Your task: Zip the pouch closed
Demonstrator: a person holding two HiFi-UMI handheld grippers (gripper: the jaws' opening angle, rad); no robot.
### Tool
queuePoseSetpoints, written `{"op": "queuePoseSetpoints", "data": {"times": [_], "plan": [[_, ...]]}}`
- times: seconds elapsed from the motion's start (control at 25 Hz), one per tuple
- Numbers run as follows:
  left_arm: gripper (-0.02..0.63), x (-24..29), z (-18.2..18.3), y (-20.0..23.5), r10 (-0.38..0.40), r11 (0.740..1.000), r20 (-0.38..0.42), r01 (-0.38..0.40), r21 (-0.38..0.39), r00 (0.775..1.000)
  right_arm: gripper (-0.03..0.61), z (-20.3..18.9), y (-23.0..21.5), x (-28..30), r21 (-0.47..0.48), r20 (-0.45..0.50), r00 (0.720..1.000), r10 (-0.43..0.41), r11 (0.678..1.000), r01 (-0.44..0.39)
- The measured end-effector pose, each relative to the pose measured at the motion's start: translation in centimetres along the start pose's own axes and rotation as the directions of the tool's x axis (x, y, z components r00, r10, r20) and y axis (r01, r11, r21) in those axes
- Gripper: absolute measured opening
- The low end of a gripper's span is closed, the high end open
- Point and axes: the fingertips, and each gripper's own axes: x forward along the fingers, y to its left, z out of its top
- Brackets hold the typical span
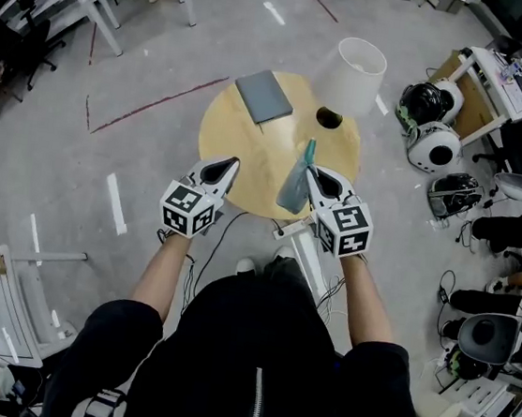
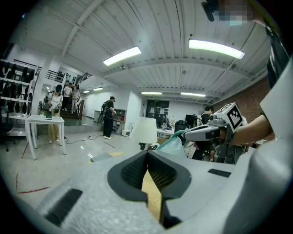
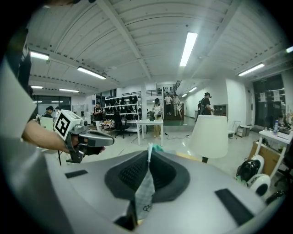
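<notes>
The teal pouch (image 1: pixel 294 184) is pinched by its edge in the right gripper (image 1: pixel 312 173) above the table (image 1: pixel 249 154) at its near right rim, while the left gripper (image 1: pixel 231 165) is pressed together and empty, so slippage could be caused by unsupported zip tugging.

No word, number or brand name can be read in any view. Only black-and-white square patterns are seen. They are printed on the left gripper's cube (image 1: pixel 190 210), at the rear end of the left gripper (image 1: pixel 233 163), and on the right gripper's cube (image 1: pixel 344 230), at the rear end of the right gripper (image 1: pixel 311 170). No letters or digits are contained in these patterns. A small dark mark is printed on the pouch (image 3: pixel 145 194), on the part clamped low between the jaws of the right gripper, but it is too small to be read.
</notes>
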Motion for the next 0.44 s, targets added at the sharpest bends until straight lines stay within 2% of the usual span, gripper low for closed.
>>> {"op": "queuePoseSetpoints", "data": {"times": [0.44], "plan": [[0.003,-0.26,-0.45,0.47,-0.002,1.000,0.001,0.002,-0.006,1.000,0.014,-0.15,0.60,0.28,-0.017,-0.003,1.000,0.007,1.000,-0.007]]}}
